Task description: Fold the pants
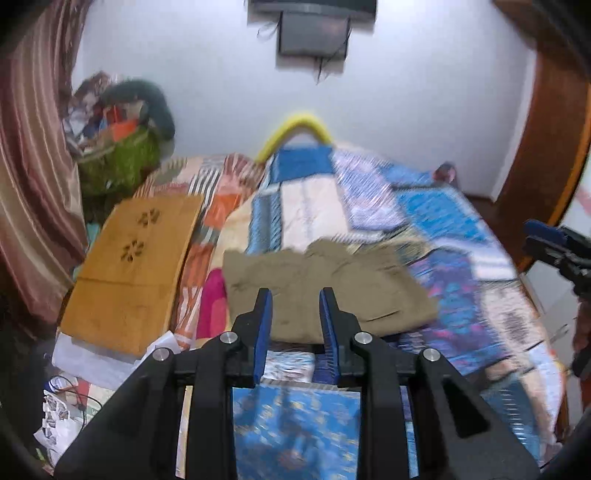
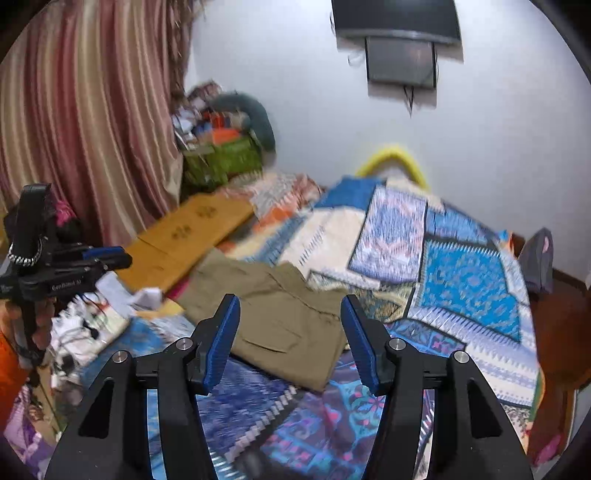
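Pants, olive khaki, folded into a compact bundle at mid-frame of the left wrist view, lying on the patchwork bedspread; in the right wrist view seen at centre, a pocket flap facing up, lower edge touching the blue-purple patches; left gripper low in the frame, blue-padded fingers apart with nothing between them, tips over the near edge of the bundle, contact impossible to tell; same gripper at the left edge of the right wrist view; right gripper spread wide, empty, hovering over the cloth; glimpsed at the right edge of the left wrist view; yellow-brown board at left, beside the bundle; striped curtain at upper left; dark screen on the wall at top centre; much motion blur.
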Demonstrator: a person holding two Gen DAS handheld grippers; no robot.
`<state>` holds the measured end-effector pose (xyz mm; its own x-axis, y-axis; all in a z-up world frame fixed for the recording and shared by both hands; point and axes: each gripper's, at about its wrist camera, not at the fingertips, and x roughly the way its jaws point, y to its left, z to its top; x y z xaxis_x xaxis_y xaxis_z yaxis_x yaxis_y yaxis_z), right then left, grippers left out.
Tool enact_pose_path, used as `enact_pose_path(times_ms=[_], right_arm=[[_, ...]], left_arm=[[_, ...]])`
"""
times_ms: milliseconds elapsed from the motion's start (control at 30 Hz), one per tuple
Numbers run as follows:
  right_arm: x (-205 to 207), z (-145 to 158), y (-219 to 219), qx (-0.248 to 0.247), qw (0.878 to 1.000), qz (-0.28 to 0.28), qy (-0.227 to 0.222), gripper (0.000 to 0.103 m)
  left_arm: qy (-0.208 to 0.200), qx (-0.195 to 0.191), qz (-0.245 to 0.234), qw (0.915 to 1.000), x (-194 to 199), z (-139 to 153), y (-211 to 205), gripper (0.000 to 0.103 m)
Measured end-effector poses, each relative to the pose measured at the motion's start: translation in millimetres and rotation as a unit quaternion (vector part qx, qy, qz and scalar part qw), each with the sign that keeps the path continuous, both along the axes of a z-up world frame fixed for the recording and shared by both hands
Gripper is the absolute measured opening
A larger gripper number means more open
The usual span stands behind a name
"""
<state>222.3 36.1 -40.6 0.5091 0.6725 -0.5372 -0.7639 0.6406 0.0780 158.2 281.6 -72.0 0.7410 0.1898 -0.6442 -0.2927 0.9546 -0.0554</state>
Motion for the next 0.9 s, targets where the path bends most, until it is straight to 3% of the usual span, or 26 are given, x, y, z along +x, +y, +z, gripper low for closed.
enact_pose_path(times_ms=[200, 367, 567, 633, 800, 900], right_arm=[[-71.5, 50.2, -36.9, 0.061, 0.996, 0.008, -0.06, 0.053], [-123.9, 72.9, -62.8, 0.1, 0.989, 0.016, -0.103, 0.053], [-170.5, 80.8, -87.7, 0.143, 0.979, 0.006, -0.144, 0.053], [-177.2, 80.9, -90.7, 0.152, 0.977, 0.005, -0.147, 0.058], [-186.0, 79.6, -93.0, 0.167, 0.974, -0.014, -0.154, 0.08], [-189.3, 79.2, -92.6, 0.172, 0.972, -0.02, -0.156, 0.086]], left_arm=[[-0.09, 0.028, -0.011, 0.9955, -74.5, 68.6, -64.8, 0.026], [-0.155, 0.053, -0.016, 0.9864, -134.4, 102.6, -113.8, 0.028], [-0.205, 0.096, -0.011, 0.9739, -182.1, 116.5, -156.0, 0.053], [-0.221, 0.095, -0.016, 0.9705, -194.3, 119.4, -166.0, 0.067], [-0.244, 0.097, -0.014, 0.9648, -214.1, 122.8, -179.3, 0.09], [-0.253, 0.098, -0.009, 0.9623, -220.4, 120.9, -182.7, 0.102]])
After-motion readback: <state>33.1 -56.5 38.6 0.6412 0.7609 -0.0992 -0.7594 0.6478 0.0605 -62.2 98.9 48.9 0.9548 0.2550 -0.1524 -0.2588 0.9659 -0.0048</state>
